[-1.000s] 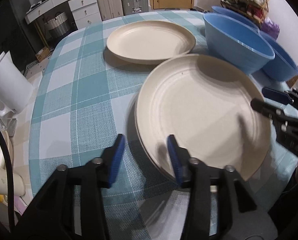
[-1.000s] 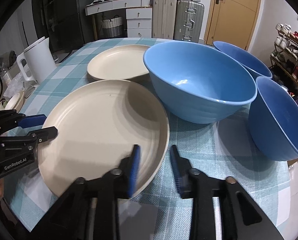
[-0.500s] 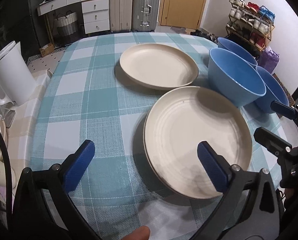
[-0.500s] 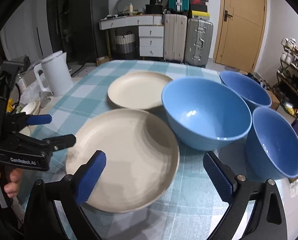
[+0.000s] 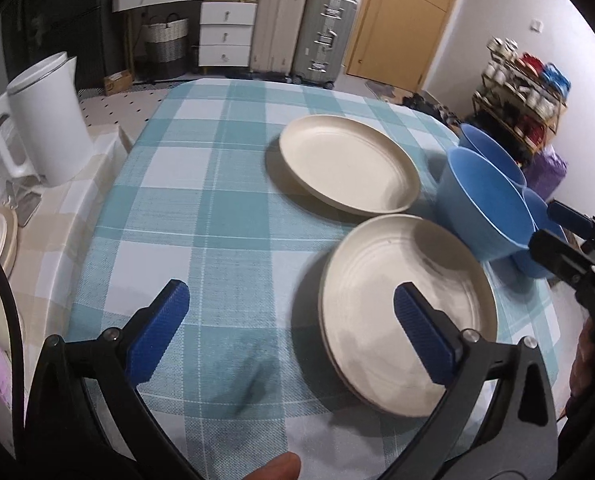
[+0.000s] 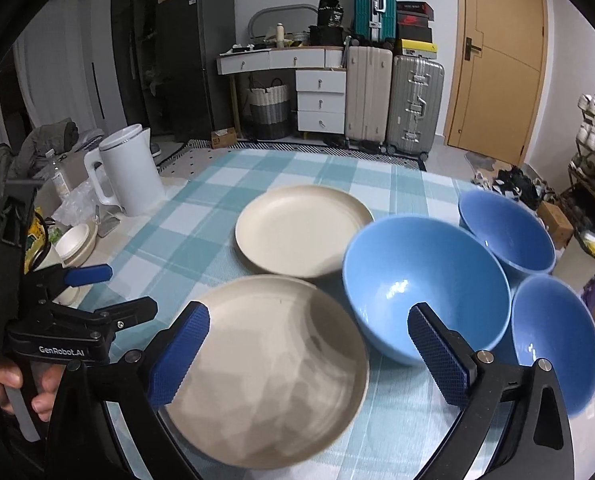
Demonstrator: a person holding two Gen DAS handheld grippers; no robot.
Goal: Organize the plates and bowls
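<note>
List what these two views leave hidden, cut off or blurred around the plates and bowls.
- Near plate stack: left wrist view hints at a second rim underneath; the count stays uncertain.
- Farthest blue bowl: left wrist view, mostly hidden behind the big blue bowl.
- Nearest blue bowl: right wrist view, partly covered by the right tongs.
- Small dish beside the table: contents unclear.

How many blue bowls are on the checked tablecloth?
3. The biggest bowl sits right of the near plate; a second bowl stands behind it, towards the door; a third bowl is nearest, at the table's right edge. None looks hidden.
</note>
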